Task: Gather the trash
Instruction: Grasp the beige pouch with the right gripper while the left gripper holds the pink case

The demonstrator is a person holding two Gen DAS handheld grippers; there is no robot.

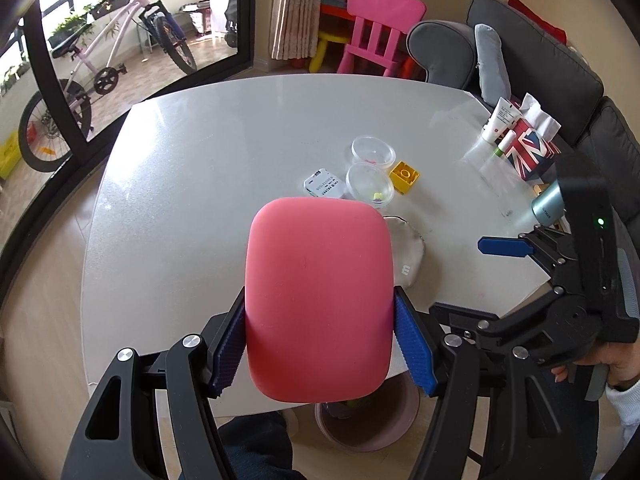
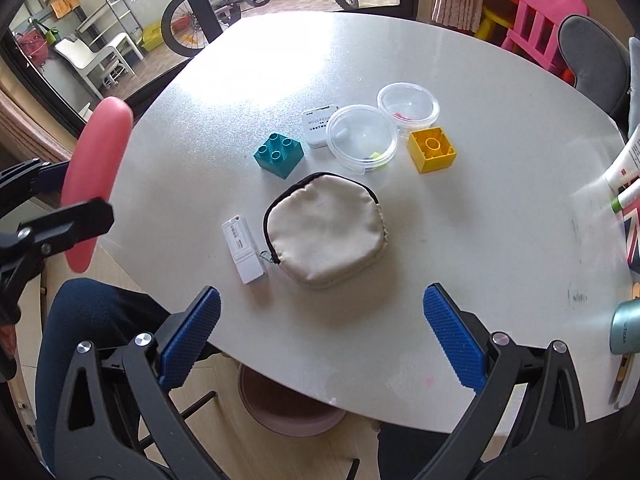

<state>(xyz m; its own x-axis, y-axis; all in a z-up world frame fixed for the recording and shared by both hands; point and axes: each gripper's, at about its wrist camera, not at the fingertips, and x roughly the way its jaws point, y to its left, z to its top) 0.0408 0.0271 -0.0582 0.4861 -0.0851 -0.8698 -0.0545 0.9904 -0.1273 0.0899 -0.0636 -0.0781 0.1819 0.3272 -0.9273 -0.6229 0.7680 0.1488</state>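
My left gripper [image 1: 320, 320] is shut on a flat, rounded pink slab [image 1: 318, 296], held by its two side edges above the table's near edge; it hides part of the table. The right wrist view shows the same slab [image 2: 98, 184] edge-on at far left. My right gripper [image 2: 320, 300] is open and holds nothing, over the front edge just short of a beige zip pouch [image 2: 326, 228]. Beside the pouch lies a small white box [image 2: 244, 250]. A pinkish bin [image 2: 288, 412] stands on the floor under the table's edge.
On the white table [image 2: 460, 240] are a teal brick [image 2: 278, 154], a yellow brick [image 2: 432, 154], two clear tubs [image 2: 362, 140], a white packet [image 2: 320, 126], and at the right tubes, a flag-print tissue box [image 1: 528, 152] and a teal cylinder [image 2: 626, 330]. A person's dark-trousered leg [image 2: 92, 320] is at the near edge.
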